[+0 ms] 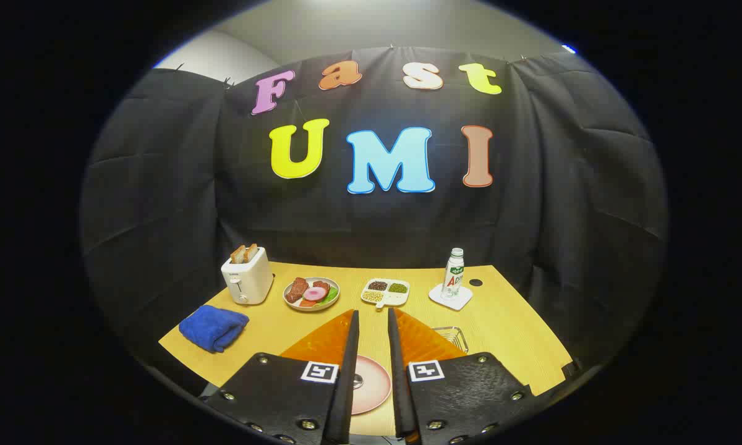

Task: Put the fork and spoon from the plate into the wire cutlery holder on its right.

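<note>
1. Overhead, the tool (pixel 371 321) hangs released, its fingers (pixel 351 346) apart with nothing between them.
2. Below the gap sits the pink plate (pixel 371 386), near the desk (pixel 272 321) front edge; its cutlery is hard to make out.
3. Just right of the fingers lies the wire cutlery holder (pixel 452 337).
4. Along the back edge stand a toaster (pixel 247 275), food plate (pixel 311 292), bottle (pixel 452 272).

Little can be read here. The water bottle (pixel 453 274), standing on a white coaster (pixel 450 296) near the tabletop's far right corner, carries a green-and-white label with red lettering too small to make out. Each gripper finger (pixel 352 346) bears a black-and-white square marker — no words.
</note>
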### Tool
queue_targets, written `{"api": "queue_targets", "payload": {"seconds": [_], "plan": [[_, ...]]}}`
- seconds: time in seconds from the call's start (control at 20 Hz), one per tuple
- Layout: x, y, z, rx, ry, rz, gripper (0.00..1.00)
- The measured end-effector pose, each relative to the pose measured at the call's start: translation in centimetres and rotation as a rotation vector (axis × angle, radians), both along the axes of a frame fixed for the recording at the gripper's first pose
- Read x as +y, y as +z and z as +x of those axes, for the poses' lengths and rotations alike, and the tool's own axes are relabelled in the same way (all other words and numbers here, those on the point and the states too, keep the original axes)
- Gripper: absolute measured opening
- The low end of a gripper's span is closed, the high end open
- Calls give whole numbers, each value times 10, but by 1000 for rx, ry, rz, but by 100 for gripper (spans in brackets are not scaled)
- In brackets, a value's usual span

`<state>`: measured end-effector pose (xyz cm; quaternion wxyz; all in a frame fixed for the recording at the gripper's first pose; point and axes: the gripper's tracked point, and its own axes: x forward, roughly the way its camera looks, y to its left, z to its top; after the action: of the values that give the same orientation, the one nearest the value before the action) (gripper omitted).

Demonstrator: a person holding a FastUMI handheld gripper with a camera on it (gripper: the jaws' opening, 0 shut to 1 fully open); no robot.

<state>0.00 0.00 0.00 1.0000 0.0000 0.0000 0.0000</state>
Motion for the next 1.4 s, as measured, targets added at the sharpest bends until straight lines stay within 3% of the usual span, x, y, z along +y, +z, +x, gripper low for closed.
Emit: {"api": "queue_targets", "payload": {"seconds": [0.85, 1.4], "plan": [[6, -21, 6, 53, 3, 29, 27], [33, -149, 44, 399, 115, 60, 27]]}}
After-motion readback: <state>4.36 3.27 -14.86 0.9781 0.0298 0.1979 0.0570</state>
